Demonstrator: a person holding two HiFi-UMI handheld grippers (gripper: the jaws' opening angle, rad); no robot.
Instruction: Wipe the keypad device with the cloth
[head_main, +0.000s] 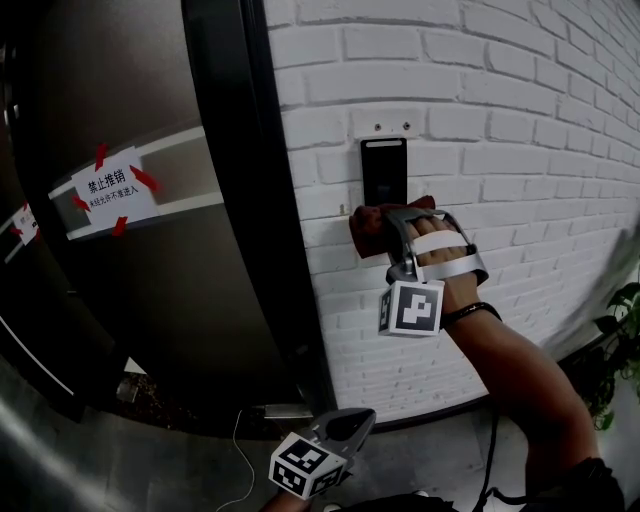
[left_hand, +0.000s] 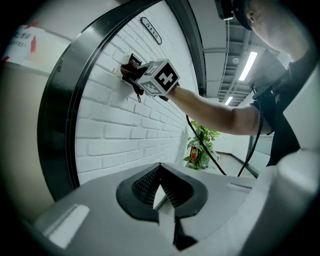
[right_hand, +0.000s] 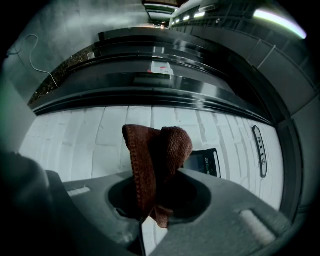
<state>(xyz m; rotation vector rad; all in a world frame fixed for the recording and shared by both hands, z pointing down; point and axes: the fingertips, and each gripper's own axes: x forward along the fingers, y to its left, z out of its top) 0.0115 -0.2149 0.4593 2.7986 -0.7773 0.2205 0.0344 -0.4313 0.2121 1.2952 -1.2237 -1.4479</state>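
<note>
**Cloth sits low on the keypad: the wipe could land on brick**

At 9 o'clock in the head view the dark door (head_main: 150, 260) with its taped notice (head_main: 113, 190) plays no part in the task. The left gripper (left_hand: 160, 186) hangs low at 6 o'clock, well apart from the wall, with its jaws together on nothing.

On the white brick wall (head_main: 500, 120) the black keypad device (head_main: 384, 168) is mounted near 12 o'clock. The right gripper (right_hand: 156, 200) is clamped on the brown cloth (right_hand: 156, 160), which meets the wall at the device's lower edge, as far as the head view shows. In the right gripper view the device lies at 3 o'clock of the cloth.

I see three risks:
- A stroke from here may rub brick rather than the panel.
- The rough mortar could snag the loose fold and drag it out of the jaws.
- Too much pressure might trigger the keys or let a hard jaw tip scrape the face.
</note>
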